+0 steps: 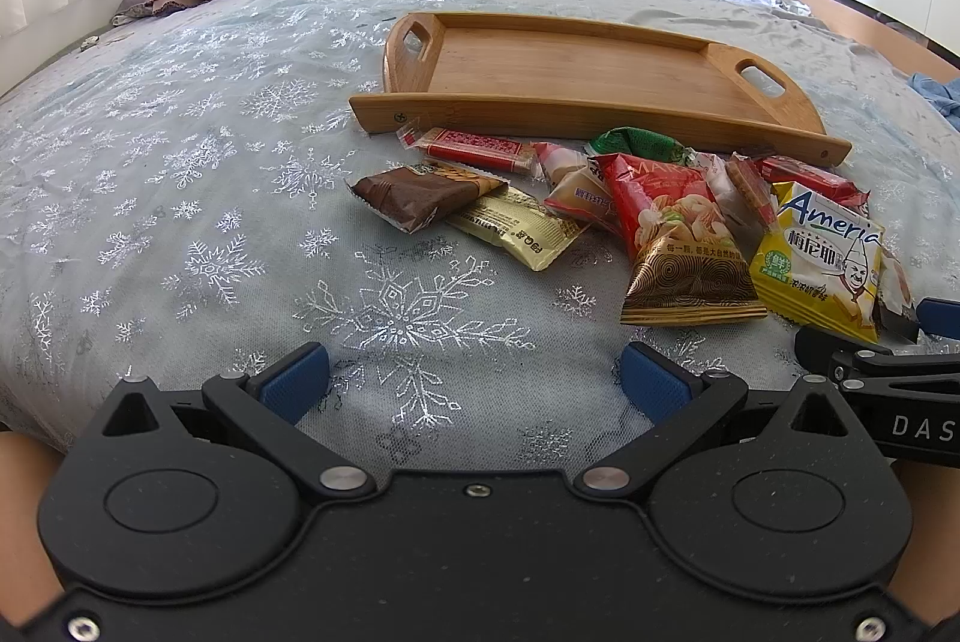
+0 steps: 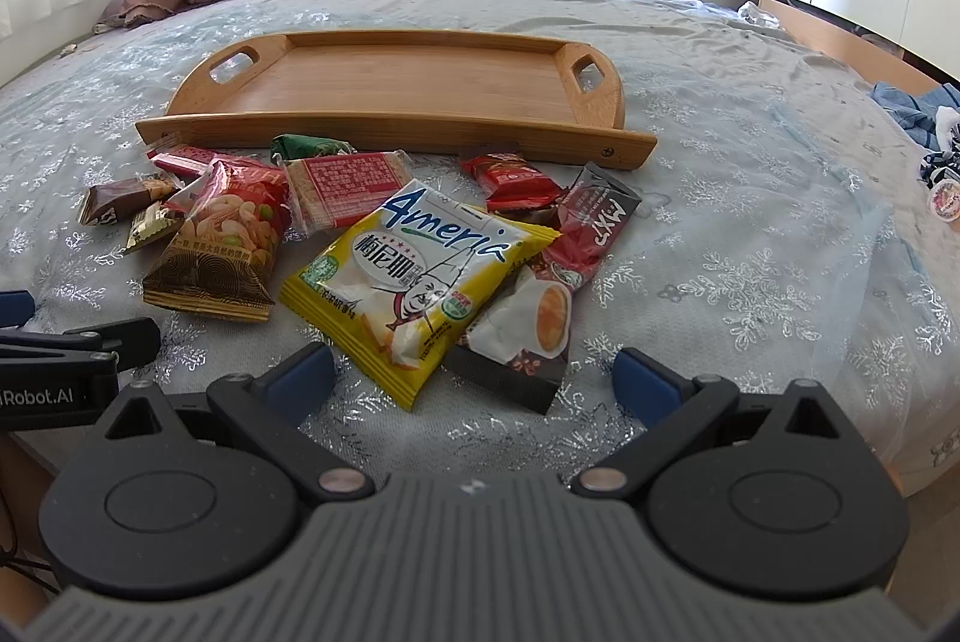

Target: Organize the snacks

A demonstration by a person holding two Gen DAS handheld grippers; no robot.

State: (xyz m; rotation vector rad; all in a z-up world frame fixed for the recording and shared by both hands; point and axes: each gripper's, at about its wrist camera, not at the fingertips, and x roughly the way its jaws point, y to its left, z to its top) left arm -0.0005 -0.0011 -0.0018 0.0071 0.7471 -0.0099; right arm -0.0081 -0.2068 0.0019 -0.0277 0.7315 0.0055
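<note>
I've got both grippers spread wide, nothing held. Left gripper (image 1: pixel 474 381) hovers over bare bedspread (image 1: pixel 180 198), short of the snack pile (image 1: pixel 630 204). Right gripper (image 2: pixel 474 378) sits w/ the yellow packet (image 2: pixel 414 282) just ahead of its fingertips, not touching. Snacks lie just in front of the wooden tray (image 2: pixel 390 81), tray holds nothing.

In the left wrist view the right gripper (image 1: pixel 936 336) is cut off by the frame's edge, so how its jaws stand cannot be read. The yellow packet (image 2: pixel 414 282) overlaps a coffee sachet (image 2: pixel 528 330) (perhaps half covered). The green wrapper (image 1: pixel 642 143) lies mostly behind other snacks, its print too small to read.
</note>
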